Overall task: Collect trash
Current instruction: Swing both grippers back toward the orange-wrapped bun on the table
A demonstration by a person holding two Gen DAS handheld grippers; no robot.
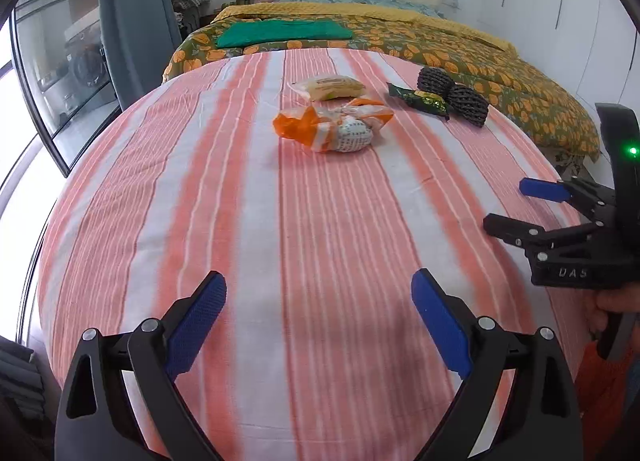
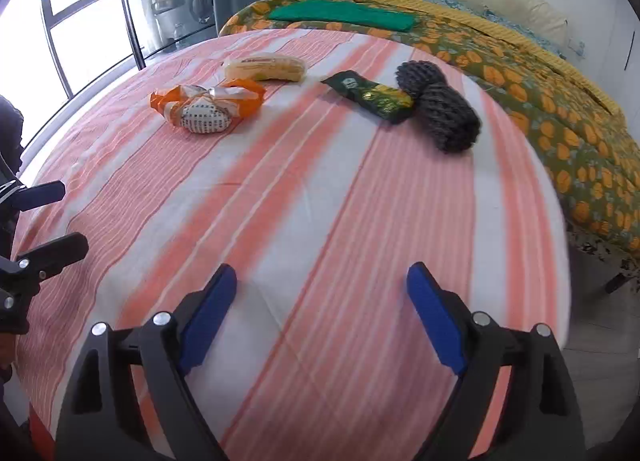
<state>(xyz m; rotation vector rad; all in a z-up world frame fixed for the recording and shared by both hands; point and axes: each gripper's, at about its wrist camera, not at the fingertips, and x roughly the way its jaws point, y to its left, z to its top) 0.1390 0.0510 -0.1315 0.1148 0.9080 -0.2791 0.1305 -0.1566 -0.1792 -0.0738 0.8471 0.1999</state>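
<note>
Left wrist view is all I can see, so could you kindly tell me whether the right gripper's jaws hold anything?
Observer: No. The right wrist view shows the right gripper with its jaws wide open, and only the striped cloth shows between them.
Operator: Thank you. How does my left gripper look from that side?
Observer: The left gripper shows at that view's left edge, jaws apart, well short of the orange wrapper.
Operator: What lies beyond the cloth's right edge?
Observer: Pale floor tiles, below the floral bedspread.
</note>
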